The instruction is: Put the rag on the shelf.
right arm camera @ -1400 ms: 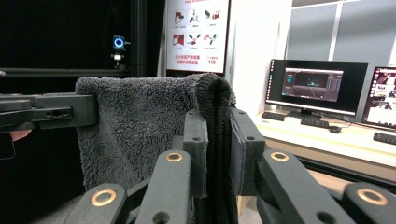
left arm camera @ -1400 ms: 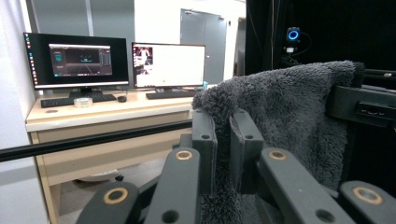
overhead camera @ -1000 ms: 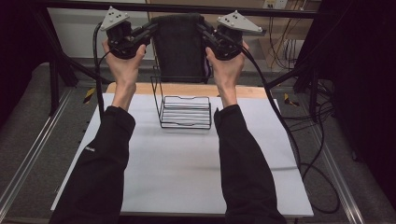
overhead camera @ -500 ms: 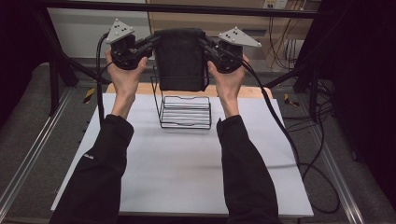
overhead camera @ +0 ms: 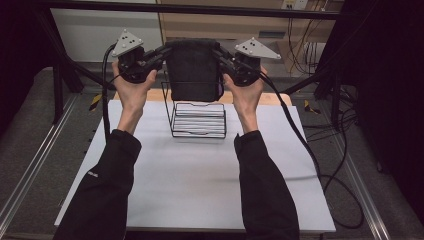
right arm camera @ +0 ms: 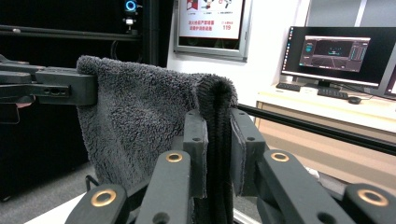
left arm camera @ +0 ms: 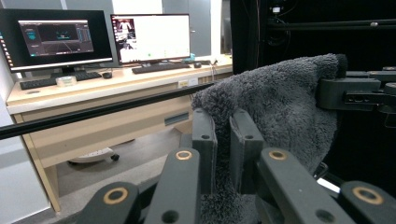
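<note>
In the high view, a person is holding a dark grey towel (overhead camera: 194,70) up in the upper middle of the frame, stretched between two raised hands. The left hand-held gripper (overhead camera: 162,51) is pinching the towel's upper left corner, and the right hand-held gripper (overhead camera: 218,52) is pinching its upper right corner, so the cloth is hanging flat and folded between them. Below it, a black wire rack (overhead camera: 197,117) is standing on the white table (overhead camera: 190,185), near the table's far edge in the middle of the frame; the towel's lower edge is hanging just above the rack's top. In the left gripper view, the left hand-held gripper (left arm camera: 223,144) is showing its jaws almost closed, with fluffy towel (left arm camera: 280,107) clamped between them at lower centre. In the right gripper view, the right hand-held gripper (right arm camera: 218,149) is likewise squeezing a folded edge of the towel (right arm camera: 140,116) between nearly closed jaws, while the other gripper is gripping the far corner at upper left.
</note>
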